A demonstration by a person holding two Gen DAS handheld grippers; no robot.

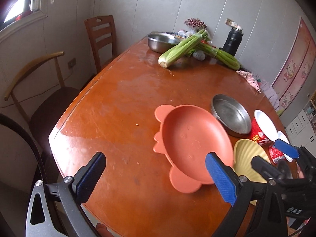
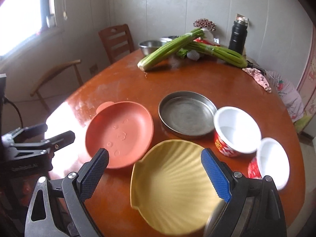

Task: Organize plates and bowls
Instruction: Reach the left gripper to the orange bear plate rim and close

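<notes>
A: Foreground, left wrist view. What state is the left gripper (image 1: 156,174) in?

B: Released: jaws spread wide, nothing between them. Its right finger (image 1: 221,177) overlaps the near rim of the orange plate (image 1: 194,138), but whether it touches cannot be told.

A: And the right gripper (image 2: 155,169)?

B: Also released, jaws wide apart. The yellow shell-shaped plate (image 2: 171,189) lies on the table (image 2: 126,79) beneath and between the fingers; its right edge runs under the blue pad (image 2: 216,174). No grasp is visible.

A: Middle ground, right wrist view?

B: The orange plate sits just left of the yellow plate, their rims overlapping in view. Behind them lies the steel pan (image 2: 187,115). To its right a red-and-white bowl (image 2: 236,131) is just beside the pan, and a second red-and-white bowl (image 2: 269,161) stands tilted nearer the table edge.

A: Background?

B: Two celery bunches (image 2: 169,47) are crossed at the far side, with a steel mixing bowl (image 2: 151,46) behind them and a black flask (image 2: 238,36) to the right. A pink cloth (image 2: 256,76) is draped at the right edge; a wooden chair (image 2: 116,39) stands beyond the table.
</notes>
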